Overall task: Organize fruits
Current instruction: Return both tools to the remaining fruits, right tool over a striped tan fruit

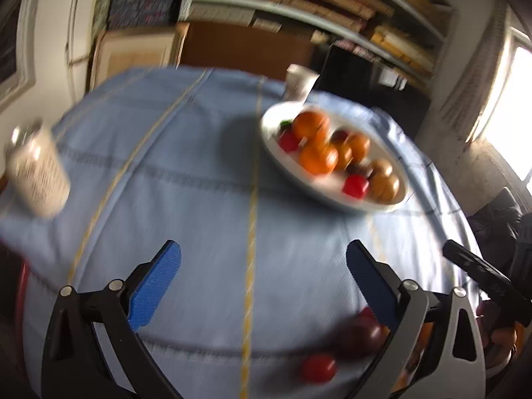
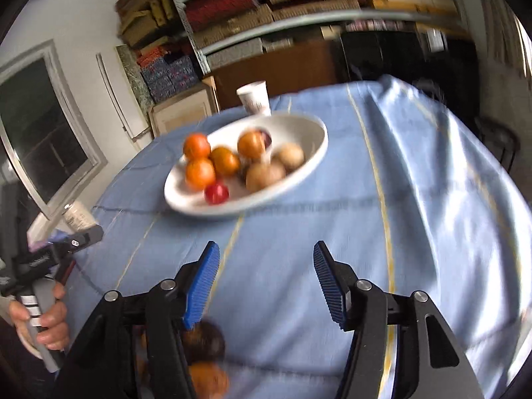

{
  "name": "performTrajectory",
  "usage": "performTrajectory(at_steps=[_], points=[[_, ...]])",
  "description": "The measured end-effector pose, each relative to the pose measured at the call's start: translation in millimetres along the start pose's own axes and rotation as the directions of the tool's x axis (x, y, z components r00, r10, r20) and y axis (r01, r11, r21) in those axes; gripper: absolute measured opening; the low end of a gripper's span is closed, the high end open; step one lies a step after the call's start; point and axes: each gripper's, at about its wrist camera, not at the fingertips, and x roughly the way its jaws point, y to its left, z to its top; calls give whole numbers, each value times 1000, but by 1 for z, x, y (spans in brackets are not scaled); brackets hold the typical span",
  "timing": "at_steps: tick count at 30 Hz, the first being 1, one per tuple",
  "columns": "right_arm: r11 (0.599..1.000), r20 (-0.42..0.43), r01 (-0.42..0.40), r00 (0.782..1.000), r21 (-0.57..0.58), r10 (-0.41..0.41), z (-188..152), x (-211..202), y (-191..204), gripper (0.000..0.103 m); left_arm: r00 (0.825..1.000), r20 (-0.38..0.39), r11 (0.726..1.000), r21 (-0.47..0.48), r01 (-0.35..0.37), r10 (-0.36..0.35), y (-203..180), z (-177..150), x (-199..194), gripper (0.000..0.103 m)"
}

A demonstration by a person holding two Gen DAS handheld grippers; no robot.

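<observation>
A white oval bowl [image 1: 271, 139] [image 2: 314, 146] sits on the blue tablecloth and holds several oranges [image 1: 311, 124] [image 2: 199, 173], red fruits [image 1: 355, 186] [image 2: 216, 193] and brownish fruits [image 1: 384, 184] [image 2: 266, 174]. My left gripper [image 1: 263, 249] is open wide over bare cloth, short of the bowl, with nothing between its blue pads. A red fruit [image 1: 318, 368] and a dark purple fruit [image 1: 360, 334] lie loose on the cloth near its right finger. My right gripper [image 2: 266, 249] is open and empty. A dark fruit [image 2: 204, 339] and an orange [image 2: 207, 379] show beneath its left finger.
A white paper cup [image 1: 299, 79] [image 2: 254, 96] stands just behind the bowl. A pale jar [image 1: 36, 173] [image 2: 78, 214] stands at the table's left edge. A hand [image 2: 46, 319] holds the other gripper's handle. Shelves of boxes rise behind the table, and the cloth drapes over the right edge.
</observation>
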Motion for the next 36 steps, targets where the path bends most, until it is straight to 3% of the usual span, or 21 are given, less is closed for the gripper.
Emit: performTrajectory(at_steps=[2,6,12,16,19,27,36], points=[[1000,-19,-2,1000,-9,2,-12,-4,0,60,1000,-12,1000,-2,-20,20,6,-9,-1,98],[989,8,84,996,-120,-83,-24,-12,14,60,998,-7,998,31,-63,63,5,-20,-7,98],[977,16,81,997,-197,-80,-29,-17,27,60,997,-8,995,62,-81,82,1,-24,-9,98],[979,-10,36,999,-202,-39,-30,-16,28,60,997,-9,995,64,-82,82,1,-23,-9,98],[979,-66,-50,997,-199,38,-34,-16,32,60,997,-8,995,64,-82,82,1,-23,-10,98],[948,-183,-242,961,-204,206,-50,-22,42,60,997,-25,996,48,-72,73,4,-24,-9,98],[955,-205,-239,958,-173,202,-54,-25,32,60,997,-32,996,44,-74,76,5,-24,-8,98]])
